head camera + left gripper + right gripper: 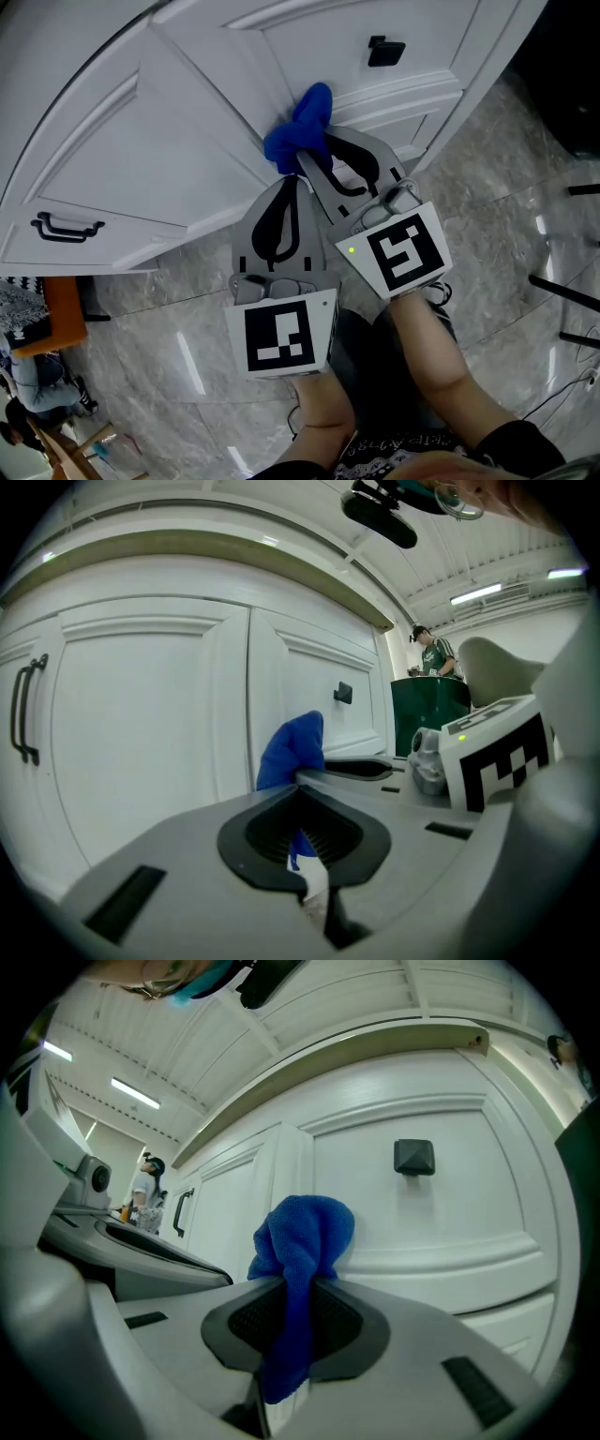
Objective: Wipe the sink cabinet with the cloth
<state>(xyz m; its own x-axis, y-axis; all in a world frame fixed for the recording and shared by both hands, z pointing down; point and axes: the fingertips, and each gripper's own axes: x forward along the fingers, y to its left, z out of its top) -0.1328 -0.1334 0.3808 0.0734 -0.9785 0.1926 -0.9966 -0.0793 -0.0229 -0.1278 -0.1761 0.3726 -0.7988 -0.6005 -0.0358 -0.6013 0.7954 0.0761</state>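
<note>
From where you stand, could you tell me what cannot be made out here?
Top of the cabinet: head view, cut off by the upper edge.
Where the blue cloth meets the cabinet door: right gripper view, hidden behind the cloth's bulk.
Distant person: left gripper view, too small.

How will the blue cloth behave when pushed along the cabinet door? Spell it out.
Probably floppy: the cloth bunches above the right gripper and its tail droops below the jaws. Likely light, since a pinch alone holds it up. Its fuzzy pile should drag on the cabinet door rather than slide, so it may fold over.
</note>
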